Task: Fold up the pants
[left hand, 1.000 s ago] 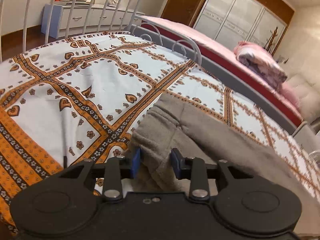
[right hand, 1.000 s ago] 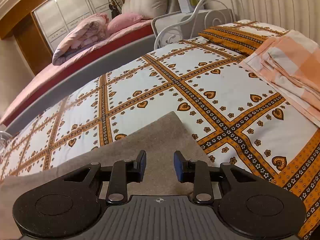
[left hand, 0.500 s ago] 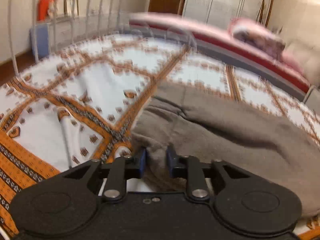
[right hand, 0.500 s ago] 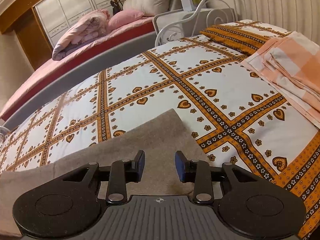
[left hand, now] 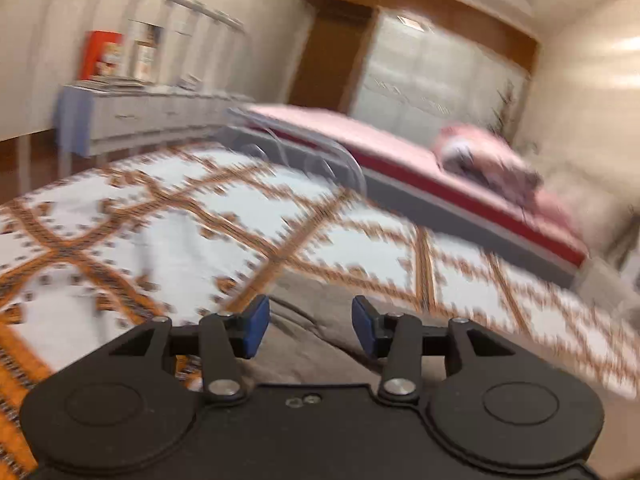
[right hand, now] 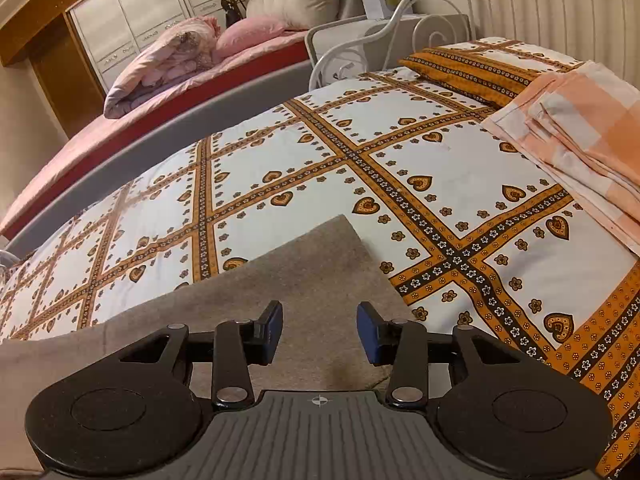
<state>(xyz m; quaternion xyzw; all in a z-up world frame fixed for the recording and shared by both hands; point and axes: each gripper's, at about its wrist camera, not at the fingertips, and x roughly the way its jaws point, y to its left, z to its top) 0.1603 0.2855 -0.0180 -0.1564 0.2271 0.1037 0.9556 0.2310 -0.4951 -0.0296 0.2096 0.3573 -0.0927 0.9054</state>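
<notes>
Grey-brown pants (right hand: 304,272) lie flat on the patterned bedsheet (right hand: 440,184). In the right wrist view one corner of them points away from me. My right gripper (right hand: 319,334) is open and empty just above that end. In the left wrist view, which is blurred by motion, the pants (left hand: 316,320) show wrinkled folds below the fingers. My left gripper (left hand: 310,332) is open, empty and lifted off the cloth.
A folded orange checked cloth (right hand: 580,128) lies at the right of the bed beside an orange pillow (right hand: 480,68). A white metal bed rail (right hand: 360,52) and a second bed with pink bedding (right hand: 168,56) stand behind. A drawer unit (left hand: 132,116) stands far left.
My left gripper closed in on the pants' wrinkled end, then opened wide and lifted away, tilting up. My right gripper stayed open over the other end and barely moved.
</notes>
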